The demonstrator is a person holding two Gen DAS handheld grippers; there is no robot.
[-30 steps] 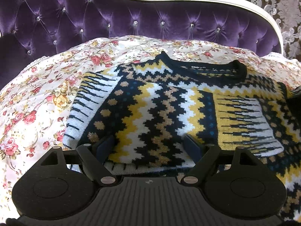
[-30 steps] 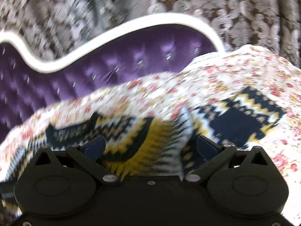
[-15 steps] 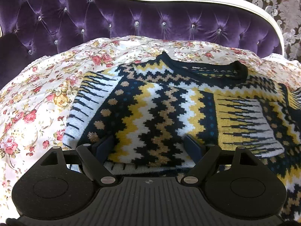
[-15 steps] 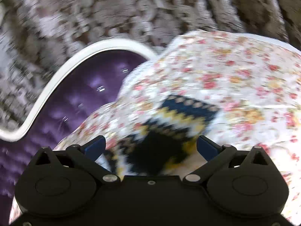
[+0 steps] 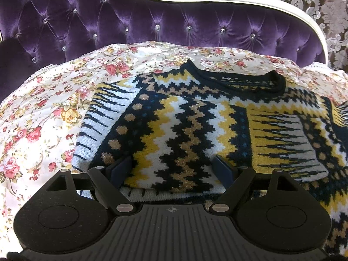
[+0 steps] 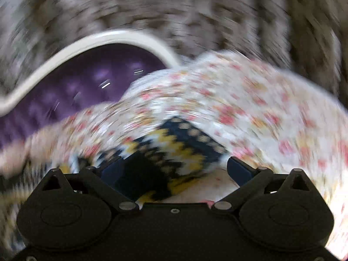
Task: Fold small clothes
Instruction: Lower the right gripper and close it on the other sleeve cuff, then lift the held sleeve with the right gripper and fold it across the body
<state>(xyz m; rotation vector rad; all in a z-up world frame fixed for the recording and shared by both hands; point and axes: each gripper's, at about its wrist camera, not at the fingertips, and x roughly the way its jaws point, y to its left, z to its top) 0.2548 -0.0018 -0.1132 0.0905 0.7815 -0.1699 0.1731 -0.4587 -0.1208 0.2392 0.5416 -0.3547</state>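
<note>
A small knit sweater [image 5: 184,126] in black, yellow, white and tan zigzags lies flat on a floral bedspread [image 5: 39,117], neckline toward the headboard, both sleeves folded in over the body. My left gripper [image 5: 173,169] is open, its fingers spread over the sweater's lower hem without gripping it. In the blurred right wrist view, my right gripper [image 6: 175,169] is open just above a corner of the sweater [image 6: 174,150], which lies between its fingers.
A purple tufted headboard [image 5: 152,21] with a white frame stands behind the bed; it also shows in the right wrist view [image 6: 87,80]. Patterned grey wallpaper [image 5: 326,10] is behind it. Floral bedspread [image 6: 261,113] surrounds the sweater.
The right gripper has swung fast across the bed to the sweater's right corner and come down close to it. The left gripper has barely moved.
</note>
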